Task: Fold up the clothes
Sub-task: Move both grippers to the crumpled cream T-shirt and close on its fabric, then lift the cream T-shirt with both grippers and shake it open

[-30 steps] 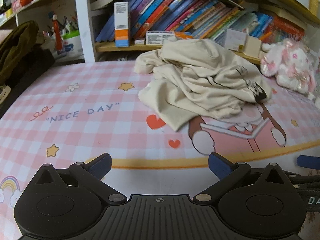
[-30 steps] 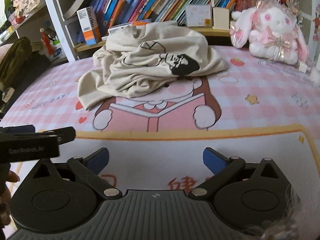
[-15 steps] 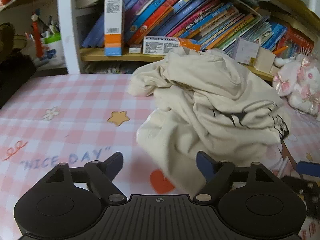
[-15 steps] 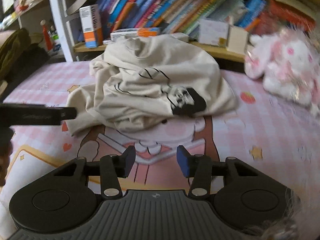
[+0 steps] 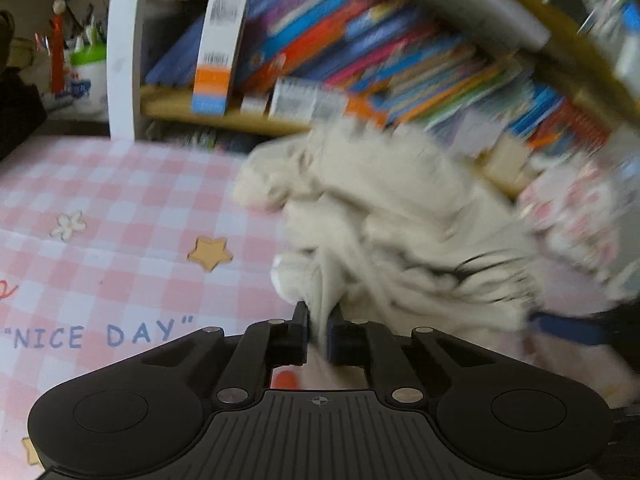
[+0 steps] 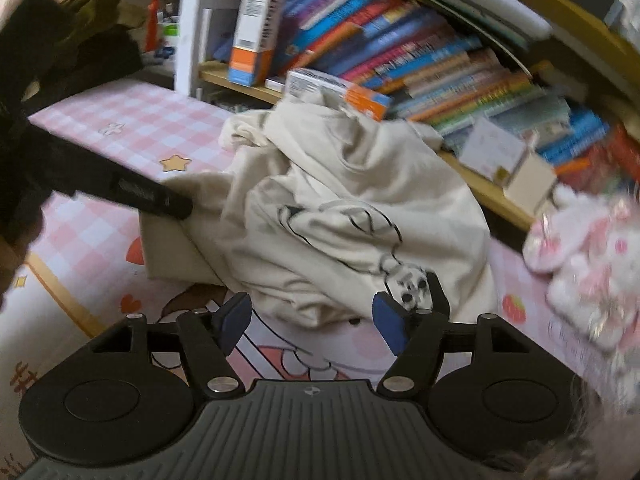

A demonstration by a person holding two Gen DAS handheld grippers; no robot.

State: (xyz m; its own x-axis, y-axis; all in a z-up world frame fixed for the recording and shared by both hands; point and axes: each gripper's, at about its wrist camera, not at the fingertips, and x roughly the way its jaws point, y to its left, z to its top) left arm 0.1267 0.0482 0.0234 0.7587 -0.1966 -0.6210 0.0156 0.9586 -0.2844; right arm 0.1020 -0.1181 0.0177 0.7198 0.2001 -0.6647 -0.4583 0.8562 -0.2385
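A crumpled cream T-shirt (image 6: 360,216) with a black line drawing lies in a heap on the pink checked tablecloth (image 5: 100,240). In the left wrist view the shirt (image 5: 400,232) is blurred. My left gripper (image 5: 318,326) is shut on a fold at the shirt's near left edge. It also shows in the right wrist view (image 6: 182,206), at the shirt's left side. My right gripper (image 6: 312,318) is open, its blue pads just at the shirt's near hem, with nothing between them.
A bookshelf (image 6: 400,52) full of books stands right behind the shirt, with boxes (image 6: 252,40) on its ledge. A pink plush rabbit (image 6: 580,256) sits to the right. Dark clothing (image 6: 68,40) lies at the far left.
My left gripper moved forward and shut on the shirt's left edge. My right gripper moved up to the shirt's hem and opened wider than half a second ago.
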